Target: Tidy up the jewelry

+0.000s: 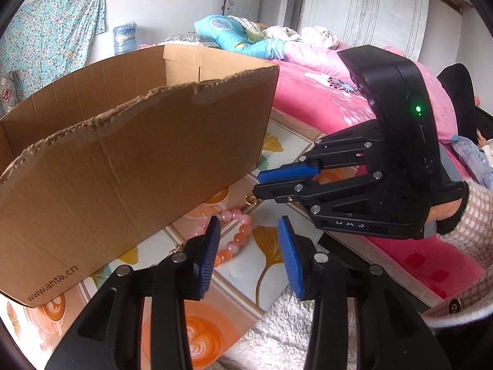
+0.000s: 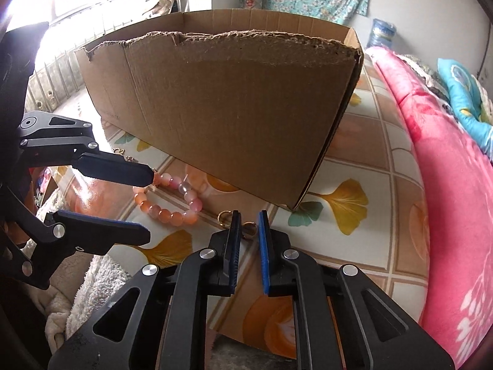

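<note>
Barely begun, by the look of it. Right gripper narrowed around a gold ring — grip unconfirmed. Left gripper half-open above the bead bracelet. Both pieces on the tablecloth beside the cardboard box — nothing visibly stowed.

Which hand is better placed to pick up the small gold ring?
Right. The right hand-held gripper already straddles the gold ring; the left hand-held gripper sits over the bead bracelet.

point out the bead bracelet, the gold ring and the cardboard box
bead bracelet (image 2: 160,212), right wrist view, orange beads at its near side
gold ring (image 2: 250,229), right wrist view, its band
cardboard box (image 2: 234,117), right wrist view, near wall
</note>
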Demonstrator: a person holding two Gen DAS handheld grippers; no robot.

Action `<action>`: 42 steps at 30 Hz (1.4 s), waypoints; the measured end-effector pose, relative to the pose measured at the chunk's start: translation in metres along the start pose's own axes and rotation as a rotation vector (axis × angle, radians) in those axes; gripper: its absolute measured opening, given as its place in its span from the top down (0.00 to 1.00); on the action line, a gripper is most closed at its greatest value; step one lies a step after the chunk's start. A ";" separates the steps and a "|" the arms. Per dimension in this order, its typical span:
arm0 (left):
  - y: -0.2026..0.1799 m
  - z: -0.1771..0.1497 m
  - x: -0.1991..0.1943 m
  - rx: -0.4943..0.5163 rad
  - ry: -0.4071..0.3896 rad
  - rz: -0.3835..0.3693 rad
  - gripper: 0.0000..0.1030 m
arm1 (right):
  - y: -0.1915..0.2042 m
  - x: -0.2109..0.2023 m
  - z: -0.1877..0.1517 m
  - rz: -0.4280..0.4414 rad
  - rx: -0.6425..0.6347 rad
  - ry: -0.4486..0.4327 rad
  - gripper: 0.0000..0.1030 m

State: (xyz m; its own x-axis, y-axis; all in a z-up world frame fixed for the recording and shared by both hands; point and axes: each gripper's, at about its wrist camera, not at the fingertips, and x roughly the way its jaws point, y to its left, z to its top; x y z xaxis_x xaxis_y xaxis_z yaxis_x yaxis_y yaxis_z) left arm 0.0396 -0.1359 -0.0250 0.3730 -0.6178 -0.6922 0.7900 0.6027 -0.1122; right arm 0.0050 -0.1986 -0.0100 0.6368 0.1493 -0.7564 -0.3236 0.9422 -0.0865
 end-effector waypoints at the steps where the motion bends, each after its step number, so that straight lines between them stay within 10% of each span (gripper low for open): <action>1: 0.000 0.000 0.001 0.000 0.001 0.001 0.63 | -0.001 0.000 0.000 0.000 0.011 -0.001 0.90; 17: -0.015 0.021 0.027 0.131 -0.019 0.054 0.74 | -0.037 -0.004 -0.011 0.011 0.312 0.003 0.91; 42: -0.017 0.028 0.058 0.274 0.076 0.033 0.89 | -0.051 0.001 -0.011 0.086 0.351 -0.021 0.94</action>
State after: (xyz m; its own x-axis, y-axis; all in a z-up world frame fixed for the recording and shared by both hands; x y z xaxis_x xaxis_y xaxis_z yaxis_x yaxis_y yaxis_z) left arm 0.0618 -0.1960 -0.0434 0.3711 -0.5541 -0.7452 0.8840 0.4565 0.1008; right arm 0.0146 -0.2498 -0.0130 0.6335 0.2349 -0.7372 -0.1190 0.9710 0.2071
